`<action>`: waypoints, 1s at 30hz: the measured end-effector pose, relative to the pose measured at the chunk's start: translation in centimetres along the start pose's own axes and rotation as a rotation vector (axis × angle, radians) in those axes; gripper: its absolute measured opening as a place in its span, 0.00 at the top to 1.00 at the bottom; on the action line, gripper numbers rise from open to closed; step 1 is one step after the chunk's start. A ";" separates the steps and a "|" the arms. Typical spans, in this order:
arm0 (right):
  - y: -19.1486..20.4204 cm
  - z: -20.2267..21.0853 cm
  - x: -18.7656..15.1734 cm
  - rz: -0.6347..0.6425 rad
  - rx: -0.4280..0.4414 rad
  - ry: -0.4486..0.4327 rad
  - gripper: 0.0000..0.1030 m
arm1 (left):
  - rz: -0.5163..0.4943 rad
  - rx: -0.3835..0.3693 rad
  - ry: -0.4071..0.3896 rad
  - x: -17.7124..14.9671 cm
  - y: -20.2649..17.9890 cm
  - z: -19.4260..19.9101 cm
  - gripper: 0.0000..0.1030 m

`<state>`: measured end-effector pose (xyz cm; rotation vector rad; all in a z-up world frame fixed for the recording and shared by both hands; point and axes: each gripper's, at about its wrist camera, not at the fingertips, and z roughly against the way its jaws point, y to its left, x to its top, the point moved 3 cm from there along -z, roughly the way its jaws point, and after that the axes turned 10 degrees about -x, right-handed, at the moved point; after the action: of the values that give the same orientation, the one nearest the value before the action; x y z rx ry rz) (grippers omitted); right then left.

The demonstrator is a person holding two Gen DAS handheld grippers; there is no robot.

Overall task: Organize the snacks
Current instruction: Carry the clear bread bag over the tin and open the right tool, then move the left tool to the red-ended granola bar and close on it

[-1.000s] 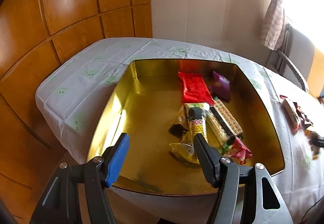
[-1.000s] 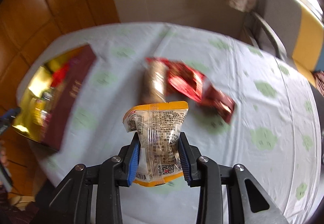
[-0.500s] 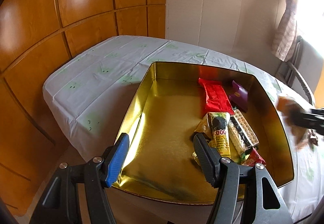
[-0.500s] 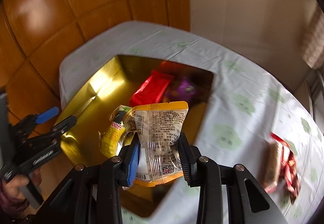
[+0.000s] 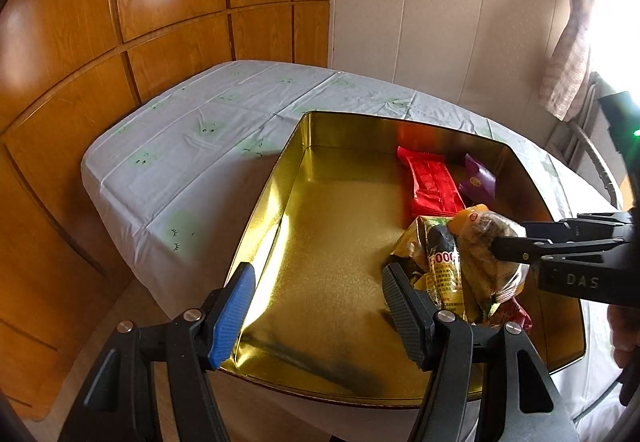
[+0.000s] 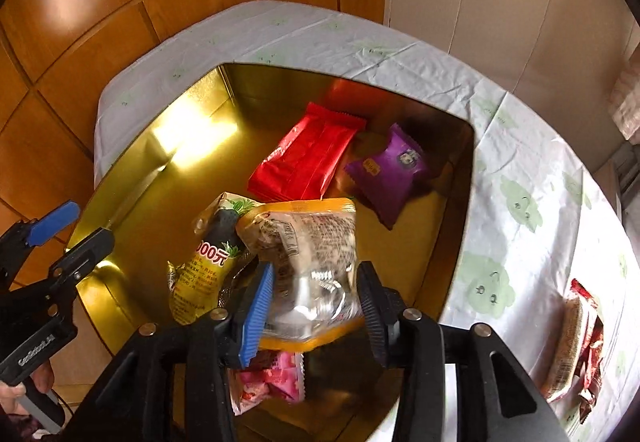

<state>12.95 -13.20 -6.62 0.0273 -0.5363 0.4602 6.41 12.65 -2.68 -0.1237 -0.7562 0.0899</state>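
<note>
While my right gripper (image 6: 316,302), jaws just widening, lets the orange-edged snack packet (image 6: 308,242) slump at lower centre over the gold tin (image 6: 460,202), it looks light, crinkly, slippery, best pinched by its sealed edge; my left gripper (image 5: 316,306) gapes empty.

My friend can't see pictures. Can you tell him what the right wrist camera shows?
The right gripper, whose jaws have just been opening, has an orange-edged clear snack packet between them above a gold tin. In the tin lie a red packet, a purple packet and a yellow packet; the left gripper waits beside it.
</note>
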 end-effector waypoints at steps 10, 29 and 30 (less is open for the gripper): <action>-2.6 4.3 -2.6 -0.051 -0.042 -0.095 0.58 | -0.032 -0.007 -0.038 0.3 -1.2 1.2 0.34; -14.8 7.5 -11.5 -0.227 -0.238 -0.059 0.58 | -0.175 -0.030 -0.075 -0.4 -5.7 3.5 0.33; -15.5 7.6 -12.0 -0.237 -0.248 -0.056 0.58 | -0.180 -0.034 -0.074 -0.5 -6.0 3.6 0.33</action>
<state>6.75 -33.21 -4.60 -0.1334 -0.6333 0.1604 3.82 6.98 0.44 -0.0843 -0.8393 -0.0901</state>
